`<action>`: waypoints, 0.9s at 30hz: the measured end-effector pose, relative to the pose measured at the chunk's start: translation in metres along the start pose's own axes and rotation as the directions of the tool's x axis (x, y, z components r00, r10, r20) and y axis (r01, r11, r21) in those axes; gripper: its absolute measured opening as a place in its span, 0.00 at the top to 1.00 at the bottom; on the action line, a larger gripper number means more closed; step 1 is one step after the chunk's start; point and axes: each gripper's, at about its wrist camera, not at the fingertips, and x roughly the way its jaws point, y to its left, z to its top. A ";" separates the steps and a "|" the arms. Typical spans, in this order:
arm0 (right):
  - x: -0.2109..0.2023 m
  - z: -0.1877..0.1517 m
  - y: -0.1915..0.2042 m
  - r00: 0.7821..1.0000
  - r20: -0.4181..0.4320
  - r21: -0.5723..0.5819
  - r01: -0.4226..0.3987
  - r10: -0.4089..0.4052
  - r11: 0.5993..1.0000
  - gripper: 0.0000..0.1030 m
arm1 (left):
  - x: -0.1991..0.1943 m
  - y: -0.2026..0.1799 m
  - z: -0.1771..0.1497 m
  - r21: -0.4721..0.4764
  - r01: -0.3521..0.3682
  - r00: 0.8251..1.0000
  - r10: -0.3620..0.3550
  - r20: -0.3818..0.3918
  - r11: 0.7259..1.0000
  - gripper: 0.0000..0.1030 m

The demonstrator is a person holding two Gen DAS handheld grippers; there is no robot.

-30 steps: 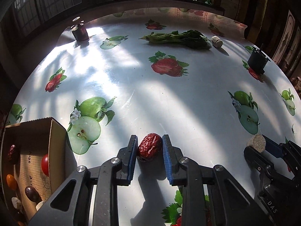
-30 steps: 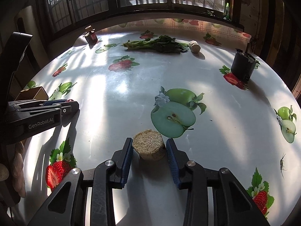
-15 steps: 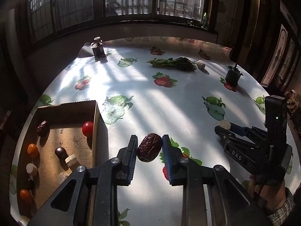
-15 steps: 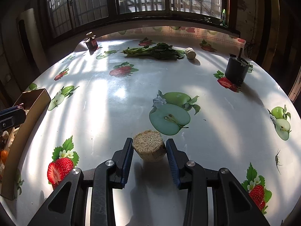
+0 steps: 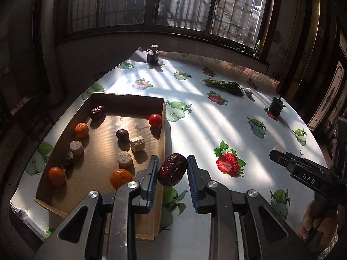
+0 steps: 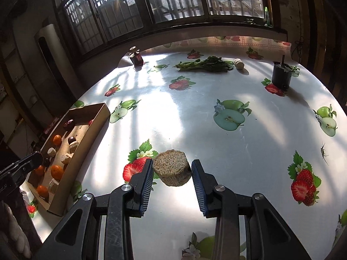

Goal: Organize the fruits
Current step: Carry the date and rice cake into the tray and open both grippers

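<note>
Ideally the left tool point(image 5: 171, 171), clamped on the red date point(image 5: 172, 172) just over the box's point(image 5: 161, 130) right wall, carries toward ten o'clock before releasing, while the right tool point(image 6: 171, 171) grips its fibrous puck point(image 6: 171, 170).

The cardboard box point(image 5: 161, 130) holds three oranges point(image 5: 82, 130), one red tomato point(image 5: 155, 119), four tan chunks point(image 5: 137, 143) and three dark fruits point(image 5: 97, 112). Each tool carries one more piece: a red date point(image 5: 172, 169) and a tan round point(image 6: 172, 170).
</note>
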 end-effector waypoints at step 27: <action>0.057 -0.012 0.189 0.962 -0.151 -0.206 -0.257 0.229 0.944 0.62 | 0.018 0.150 -0.017 -0.228 -0.174 0.984 0.161 -0.075 0.958 0.75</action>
